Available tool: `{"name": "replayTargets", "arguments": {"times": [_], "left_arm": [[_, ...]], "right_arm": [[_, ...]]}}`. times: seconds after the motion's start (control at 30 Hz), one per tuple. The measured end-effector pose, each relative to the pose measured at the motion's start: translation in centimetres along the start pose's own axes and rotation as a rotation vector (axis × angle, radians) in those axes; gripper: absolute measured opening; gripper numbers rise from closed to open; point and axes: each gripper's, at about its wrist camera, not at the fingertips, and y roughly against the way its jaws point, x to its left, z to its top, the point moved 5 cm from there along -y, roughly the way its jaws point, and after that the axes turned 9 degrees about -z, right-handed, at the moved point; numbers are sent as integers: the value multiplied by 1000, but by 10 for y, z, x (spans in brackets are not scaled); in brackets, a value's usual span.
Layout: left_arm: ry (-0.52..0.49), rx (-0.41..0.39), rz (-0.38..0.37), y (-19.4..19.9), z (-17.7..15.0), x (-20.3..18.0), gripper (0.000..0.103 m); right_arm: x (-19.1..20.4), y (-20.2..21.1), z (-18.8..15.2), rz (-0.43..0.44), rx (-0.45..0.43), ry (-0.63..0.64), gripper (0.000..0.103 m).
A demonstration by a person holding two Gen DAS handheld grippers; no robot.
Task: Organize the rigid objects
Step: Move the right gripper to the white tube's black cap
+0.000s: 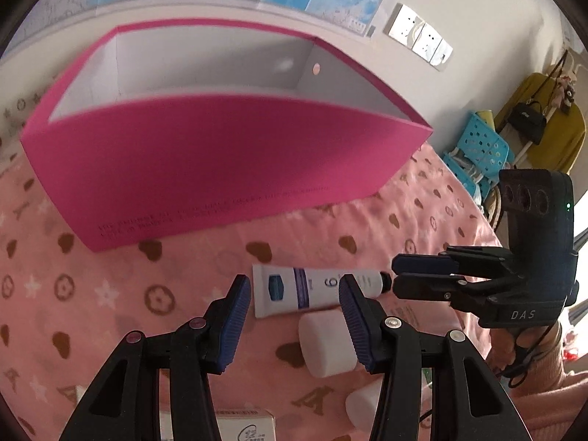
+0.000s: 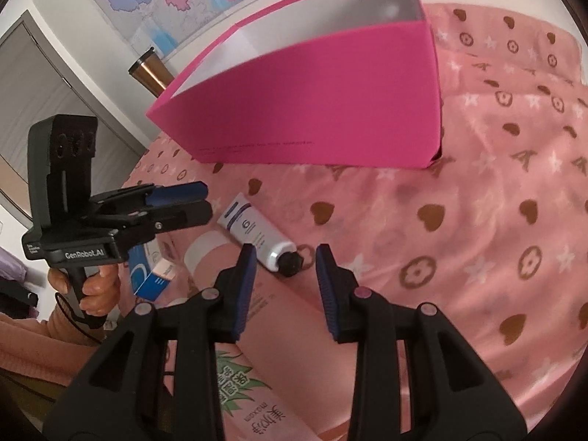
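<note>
A white tube (image 1: 312, 288) with a black cap lies on the pink patterned blanket in front of an open magenta box (image 1: 220, 169). My left gripper (image 1: 294, 286) hovers over the tube's body, jaws apart and pressing on nothing. A white jar (image 1: 327, 345) lies just nearer than the tube. In the right wrist view my right gripper (image 2: 286, 253) stands open over the black cap end of the tube (image 2: 253, 235), with the magenta box (image 2: 330, 110) beyond. The right gripper (image 1: 395, 275) also shows side-on by the cap. A large pink bottle (image 2: 257, 312) lies under the right gripper's fingers.
A blue and white carton (image 2: 154, 275) lies below the left gripper (image 2: 204, 202), which a hand holds. A small white carton (image 1: 246, 426) sits at the near edge. A metal tumbler (image 2: 150, 70) stands behind the box. Blue plastic crates (image 1: 477, 147) stand off the bed at right.
</note>
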Motion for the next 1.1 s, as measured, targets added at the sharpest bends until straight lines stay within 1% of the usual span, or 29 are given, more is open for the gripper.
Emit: {"name": "replayTargets", "arguments": {"times": [0.2, 0.37, 0.4, 0.47, 0.73, 0.87, 0.97, 1.03, 1.1], "left_arm": [[17, 30, -11, -5, -5, 3, 51], [37, 45, -23, -10, -5, 5, 51], [37, 45, -25, -11, -5, 5, 51], [40, 47, -25, -11, -5, 5, 51], [34, 57, -44, -16, -5, 0, 51], [16, 60, -28, -17, -4, -2, 51], [24, 64, -17, -17, -4, 1, 51], [26, 65, -17, -17, -4, 2, 51], [24, 65, -16, -17, -3, 2, 51]], "right_arm": [[-1, -7, -5, 4, 15, -20, 36], [-6, -8, -6, 16, 8, -40, 35], [-6, -9, -5, 20, 7, -42, 34], [-5, -10, -4, 26, 2, -43, 28], [-12, -9, 4, -1, -26, -56, 25], [-17, -10, 6, -20, -30, -65, 25], [-21, -10, 7, -28, -33, -72, 25], [-23, -9, 8, -17, -37, -85, 29], [-26, -9, 9, -9, -39, -97, 30]]}}
